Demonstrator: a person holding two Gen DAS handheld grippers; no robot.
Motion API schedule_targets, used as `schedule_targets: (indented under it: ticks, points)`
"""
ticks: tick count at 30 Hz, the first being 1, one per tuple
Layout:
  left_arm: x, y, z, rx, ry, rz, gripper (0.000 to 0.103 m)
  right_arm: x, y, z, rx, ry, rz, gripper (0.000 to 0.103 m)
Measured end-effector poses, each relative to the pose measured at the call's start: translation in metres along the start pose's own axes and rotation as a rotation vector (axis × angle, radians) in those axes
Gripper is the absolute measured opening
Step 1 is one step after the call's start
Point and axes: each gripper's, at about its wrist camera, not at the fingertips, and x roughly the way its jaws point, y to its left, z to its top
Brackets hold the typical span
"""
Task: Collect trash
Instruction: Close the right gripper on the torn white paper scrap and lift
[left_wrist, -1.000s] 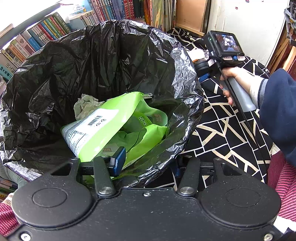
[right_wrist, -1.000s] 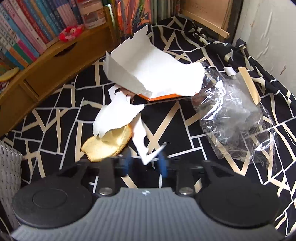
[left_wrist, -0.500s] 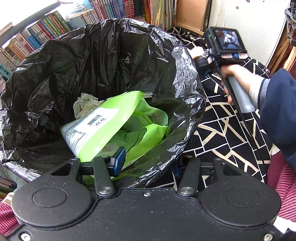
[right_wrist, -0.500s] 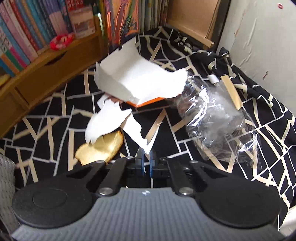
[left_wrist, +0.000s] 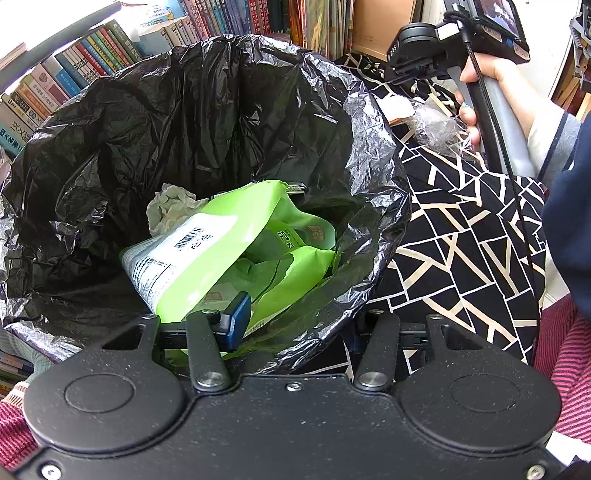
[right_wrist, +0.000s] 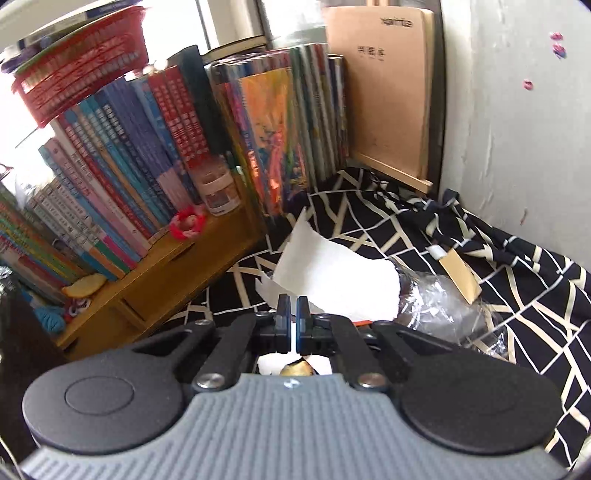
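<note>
The left gripper (left_wrist: 295, 325) is clamped on the near rim of the black trash bag (left_wrist: 184, 110), one finger inside and one outside. It likely does this to keep the mouth spread so trash can drop in. A green packet (left_wrist: 221, 240) and a crumpled tissue (left_wrist: 170, 206) already lie at the bottom.

The right gripper (right_wrist: 293, 314) has its jaws pressed together on what looks like a thin white paper scrap (right_wrist: 271, 365), raised above the patterned cloth (right_wrist: 517, 295). The white carton (right_wrist: 332, 280) and clear plastic wrap (right_wrist: 443, 306) lie toward the cloth's far edge, not yet collected.
</note>
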Motion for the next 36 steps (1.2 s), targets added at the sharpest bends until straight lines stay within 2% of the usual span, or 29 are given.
schedule_targets:
  ticks: [1, 2, 3, 4, 5, 8, 11, 13, 17, 18, 21, 22, 31, 33, 34, 36]
  points:
    - [0.0, 0.0, 0.0, 0.0, 0.001, 0.0, 0.048, 0.005, 0.003, -0.002, -0.029, 0.021, 0.012, 0.008]
    - [0.0, 0.0, -0.001, 0.0, 0.001, 0.0, 0.048, 0.012, 0.005, -0.005, -0.051, 0.038, 0.016, 0.016]
    - [0.0, 0.0, -0.001, -0.001, 0.002, 0.001, 0.048, 0.021, 0.006, -0.011, -0.076, 0.051, 0.01, 0.018]
    - [0.0, 0.0, -0.002, -0.001, 0.003, 0.002, 0.048, 0.03, 0.005, -0.016, -0.099, 0.066, 0.003, 0.035]
    - [0.001, 0.0, -0.001, -0.002, 0.003, 0.002, 0.048, 0.042, 0.005, -0.023, -0.125, 0.095, -0.006, 0.041]
    - [0.0, 0.0, -0.001, -0.001, 0.003, 0.003, 0.048, 0.073, 0.0, -0.043, -0.205, 0.189, -0.056, 0.043]
    - [0.001, 0.0, 0.0, -0.001, 0.004, 0.004, 0.048, 0.092, -0.007, -0.062, -0.271, 0.245, -0.098, 0.047]
    - [0.001, 0.0, -0.001, -0.001, 0.004, 0.003, 0.048, 0.098, -0.011, -0.069, -0.284, 0.258, -0.113, 0.049]
    - [0.002, 0.001, -0.001, -0.004, 0.009, -0.002, 0.048, 0.107, -0.018, -0.078, -0.249, 0.253, -0.102, 0.06]
    - [0.002, 0.001, 0.0, -0.006, 0.012, -0.003, 0.048, 0.107, -0.019, -0.081, -0.231, 0.243, -0.104, 0.06]
    - [0.003, 0.002, 0.001, -0.009, 0.013, -0.001, 0.048, 0.101, -0.016, -0.081, -0.203, 0.234, -0.109, 0.016]
    - [0.003, 0.002, 0.001, -0.008, 0.012, 0.0, 0.048, 0.099, -0.014, -0.077, -0.195, 0.237, -0.115, 0.005]
    - [0.003, 0.002, 0.0, -0.011, 0.016, -0.001, 0.048, 0.06, -0.015, -0.037, -0.051, 0.12, -0.043, 0.004]
    - [0.003, 0.002, 0.0, -0.011, 0.016, -0.001, 0.048, 0.06, -0.02, -0.035, -0.045, 0.11, -0.028, 0.006]
    - [0.003, 0.002, 0.0, -0.011, 0.016, 0.0, 0.048, 0.062, -0.023, -0.035, -0.045, 0.109, -0.033, 0.011]
    - [0.003, 0.002, 0.0, -0.011, 0.016, 0.0, 0.048, 0.069, -0.028, -0.039, -0.051, 0.121, -0.055, 0.015]
